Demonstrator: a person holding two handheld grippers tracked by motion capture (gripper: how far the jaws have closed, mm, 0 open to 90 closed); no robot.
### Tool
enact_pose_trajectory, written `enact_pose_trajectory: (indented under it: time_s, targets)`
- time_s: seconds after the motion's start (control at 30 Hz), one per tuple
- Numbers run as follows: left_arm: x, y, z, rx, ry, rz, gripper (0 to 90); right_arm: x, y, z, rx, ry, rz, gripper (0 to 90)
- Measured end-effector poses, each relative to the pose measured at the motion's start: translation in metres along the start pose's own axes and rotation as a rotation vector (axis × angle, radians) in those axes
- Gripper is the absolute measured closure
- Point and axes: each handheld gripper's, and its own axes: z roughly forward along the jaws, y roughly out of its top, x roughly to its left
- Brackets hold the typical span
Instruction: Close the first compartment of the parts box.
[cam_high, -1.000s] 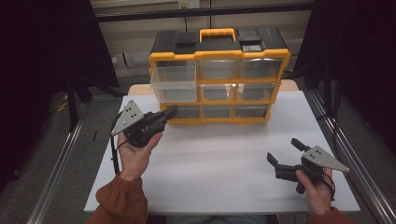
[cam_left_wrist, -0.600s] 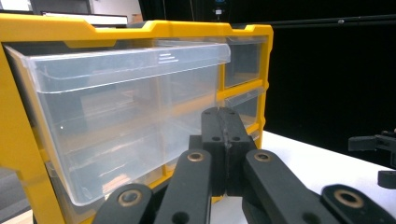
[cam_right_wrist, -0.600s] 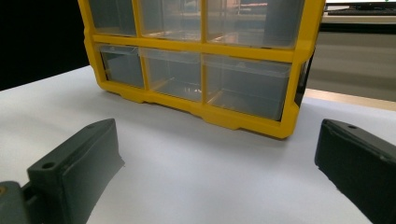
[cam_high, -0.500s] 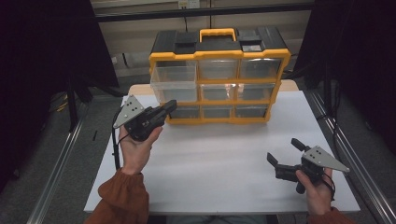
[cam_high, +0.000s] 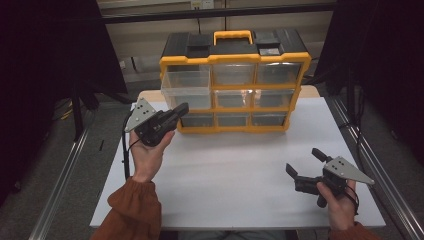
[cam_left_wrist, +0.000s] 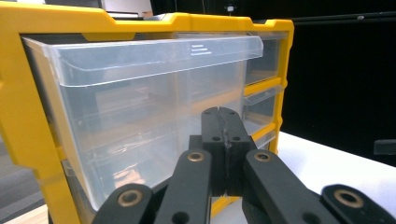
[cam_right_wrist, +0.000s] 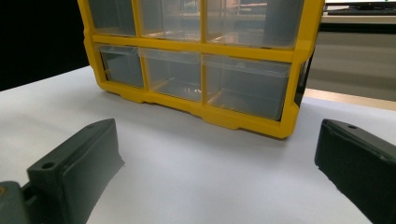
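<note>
On the white bench a yellow drawer cabinet stands at twelve o'clock in the high view, its top-left clear drawer pulled partly out. The left hand-held gripper sits at nine o'clock, jaws pressed together with nothing between them, tip just beside the cabinet's lower left corner. The left gripper view brings that drawer's front up close, behind the joined jaws. The right hand-held gripper, at four o'clock, has jaws spread wide, well apart from the cabinet. The right gripper view cuts off the cabinet's top row, and the drawers' contents are hard to make out.
</note>
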Motion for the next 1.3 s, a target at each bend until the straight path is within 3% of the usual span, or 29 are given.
enact_pose_trajectory:
  time_s: [0.23, 0.33, 0.93, 1.3]
  targets:
    - [0.002, -0.001, 0.007, -0.01, 0.016, -0.021, 90.0, 0.0, 0.0, 0.0, -0.001, 0.0, -0.002, 0.0]
    - [0.005, 0.0, 0.008, 0.004, 0.018, -0.007, 90.0, 0.0, 0.0, 0.0, -0.001, 0.001, 0.0, 0.0]
    - [0.006, -0.002, 0.015, -0.01, 0.033, -0.027, 90.0, 0.0, 0.0, 0.0, 0.0, 0.003, -0.003, 0.0]
    - [0.008, -0.002, 0.017, -0.007, 0.036, -0.017, 90.0, 0.0, 0.0, 0.001, -0.003, 0.003, -0.004, 0.0]
